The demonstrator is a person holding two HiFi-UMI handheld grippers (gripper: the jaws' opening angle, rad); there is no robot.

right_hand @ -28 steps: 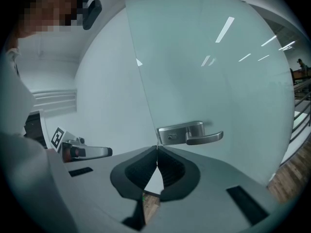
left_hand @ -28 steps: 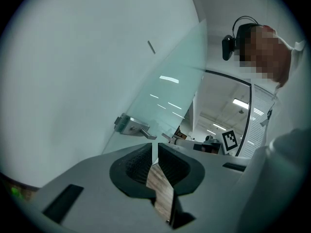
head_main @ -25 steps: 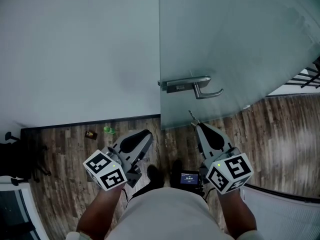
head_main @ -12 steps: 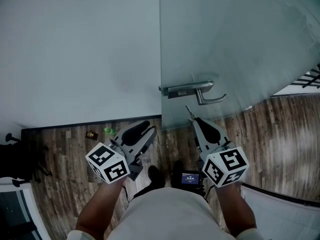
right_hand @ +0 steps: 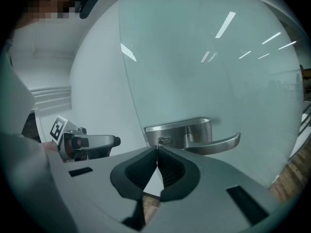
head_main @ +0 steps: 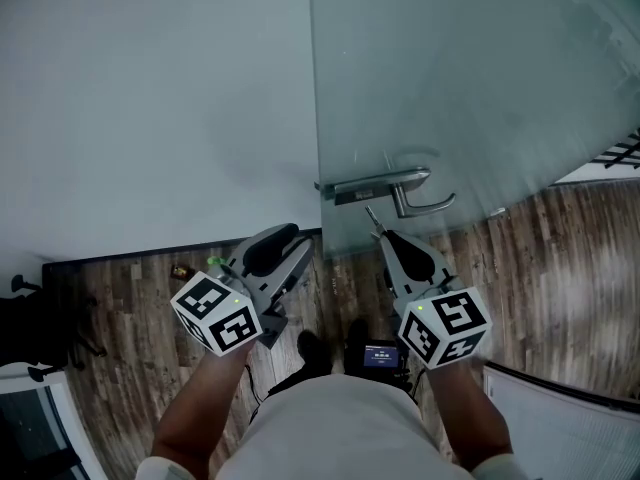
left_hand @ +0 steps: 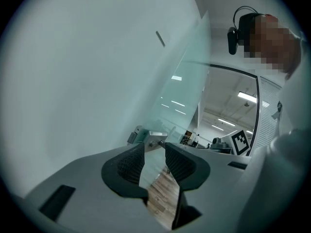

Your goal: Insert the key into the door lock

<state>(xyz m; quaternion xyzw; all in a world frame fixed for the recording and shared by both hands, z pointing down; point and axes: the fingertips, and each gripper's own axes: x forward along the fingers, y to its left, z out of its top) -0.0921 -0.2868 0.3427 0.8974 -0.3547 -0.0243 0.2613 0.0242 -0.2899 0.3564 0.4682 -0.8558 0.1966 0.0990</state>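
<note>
A frosted glass door (head_main: 460,88) fills the upper right of the head view, and its edge meets a pale, plain wall (head_main: 150,98) on the left. Below both lies a wood-plank floor (head_main: 560,278). The person stands close to the door with a gripper in each hand, both pointing at the door's edge. The left gripper (head_main: 300,240) hangs low beside that edge, near the foot of the wall. Its jaws have just been opening and now stand well apart with nothing between the ribbed pads, and the left gripper view shows only floor and door through the gap. The right gripper (head_main: 381,236) points up at the door hardware with its jaws drawn together at the tips, pinching the key (head_main: 371,215), whose thin metal blade sticks out ahead of them. A brushed-metal lock plate (head_main: 372,185) sits on the glass at the door's edge, and a lever handle (head_main: 425,206) runs off it to the right. The key's tip lies just below the plate and is not in the lock. In the right gripper view the keyhole (right_hand: 162,141) sits right above the closed jaw tips, at the left end of the plate.
</note>
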